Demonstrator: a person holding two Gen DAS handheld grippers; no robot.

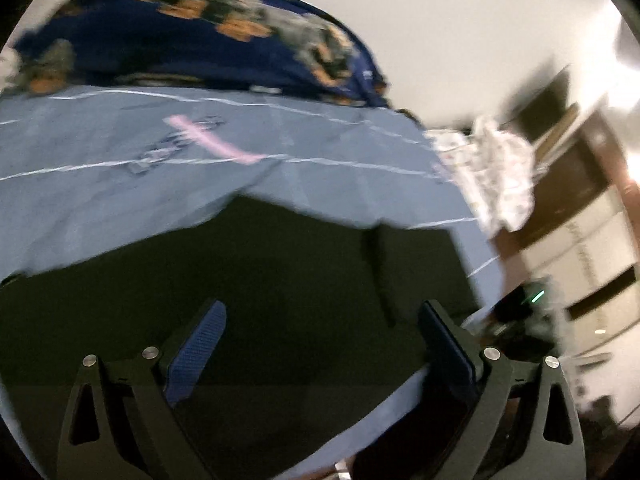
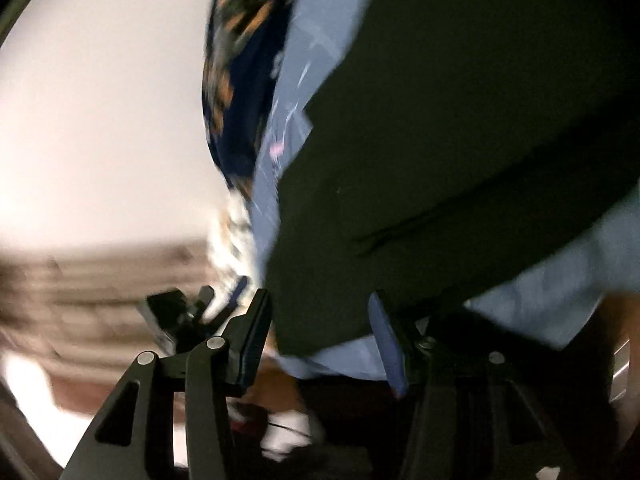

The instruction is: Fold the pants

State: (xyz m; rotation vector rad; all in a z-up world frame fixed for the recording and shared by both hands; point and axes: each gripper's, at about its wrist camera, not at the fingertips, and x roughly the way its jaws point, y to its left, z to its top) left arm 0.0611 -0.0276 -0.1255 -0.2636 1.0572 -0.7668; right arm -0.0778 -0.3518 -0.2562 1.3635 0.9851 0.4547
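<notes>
Dark green-black pants (image 1: pixel 260 280) lie spread on a light blue bedsheet (image 1: pixel 120 160). My left gripper (image 1: pixel 320 320) is open just above the pants' near part, nothing between its blue-padded fingers (image 1: pixel 200 344). In the right wrist view the same pants (image 2: pixel 440 140) fill the upper right, with a dark seam or pocket line across them. My right gripper (image 2: pixel 320 312) is open at the pants' lower edge, where the cloth meets the sheet (image 2: pixel 560 300). Both views are motion-blurred.
A navy floral blanket (image 1: pixel 200 32) is heaped at the far side of the bed. A white patterned cloth (image 1: pixel 492 172) hangs at the bed's right corner. Brown and white furniture (image 1: pixel 580 232) stands to the right. The other gripper (image 1: pixel 520 312) shows at the bed edge.
</notes>
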